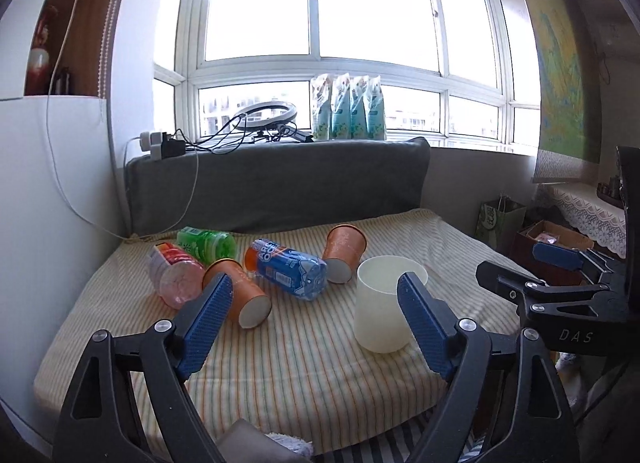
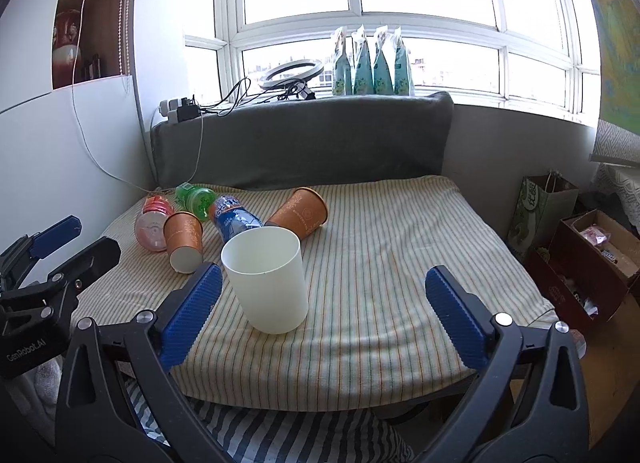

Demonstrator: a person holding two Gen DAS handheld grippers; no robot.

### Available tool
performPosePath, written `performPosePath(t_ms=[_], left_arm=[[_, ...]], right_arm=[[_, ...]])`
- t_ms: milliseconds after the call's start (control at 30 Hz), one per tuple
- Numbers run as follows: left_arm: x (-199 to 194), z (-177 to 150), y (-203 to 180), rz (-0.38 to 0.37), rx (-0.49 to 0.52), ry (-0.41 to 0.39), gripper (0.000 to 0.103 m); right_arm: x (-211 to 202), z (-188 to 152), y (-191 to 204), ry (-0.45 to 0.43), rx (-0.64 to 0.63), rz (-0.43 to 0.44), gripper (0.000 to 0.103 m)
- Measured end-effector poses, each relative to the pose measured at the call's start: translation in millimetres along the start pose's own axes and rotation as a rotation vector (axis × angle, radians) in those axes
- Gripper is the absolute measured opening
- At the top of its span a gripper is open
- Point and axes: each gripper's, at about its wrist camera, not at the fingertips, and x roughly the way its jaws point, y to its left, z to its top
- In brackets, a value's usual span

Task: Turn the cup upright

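Note:
A white cup (image 1: 384, 303) stands upright, mouth up, on the striped cloth; it also shows in the right wrist view (image 2: 268, 279). Two orange paper cups lie on their sides: one near the bottles (image 1: 240, 295) (image 2: 184, 241), one farther back (image 1: 344, 251) (image 2: 298, 213). My left gripper (image 1: 316, 323) is open and empty, its right finger just in front of the white cup. My right gripper (image 2: 332, 315) is open and empty, the white cup just beyond its left finger (image 2: 192, 315). Each gripper shows in the other's view (image 1: 560, 283) (image 2: 48, 259).
A blue bottle (image 1: 288, 267), a green bottle (image 1: 208, 243) and a pink bottle (image 1: 176, 275) lie at the back left of the cloth-covered table (image 1: 300, 367). A grey cushion (image 1: 280, 183) backs the table. A paper bag (image 2: 540, 207) and boxes (image 2: 592, 259) stand on the right.

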Motion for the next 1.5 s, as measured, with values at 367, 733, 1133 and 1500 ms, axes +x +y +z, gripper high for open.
performPosePath(t_ms=[367,733,1133,1500], left_arm=[[-0.4,-8.2,-2.9,-0.012,-0.018,0.010,0.085],[-8.2,-5.4,-2.8,-0.007,-0.022,-0.007,0.085],[-10.9,-6.1,-1.6,-0.005,-0.027,-0.009,0.085],[-11.7,-4.4,-2.1,-0.007,-0.025,-0.010,0.085]], right_arm=[[-11.4,-9.1,5.3,-0.074,-0.016,-0.028,0.103],[-17.6,-6.1,9.2,-0.098,-0.026,-0.023,0.103],[-20.6,-3.6,11.1,-0.111,-0.024,-0.025,0.103],[-22.5,-3.5,10.6,-0.114,-0.021,-0.026,0.103]])
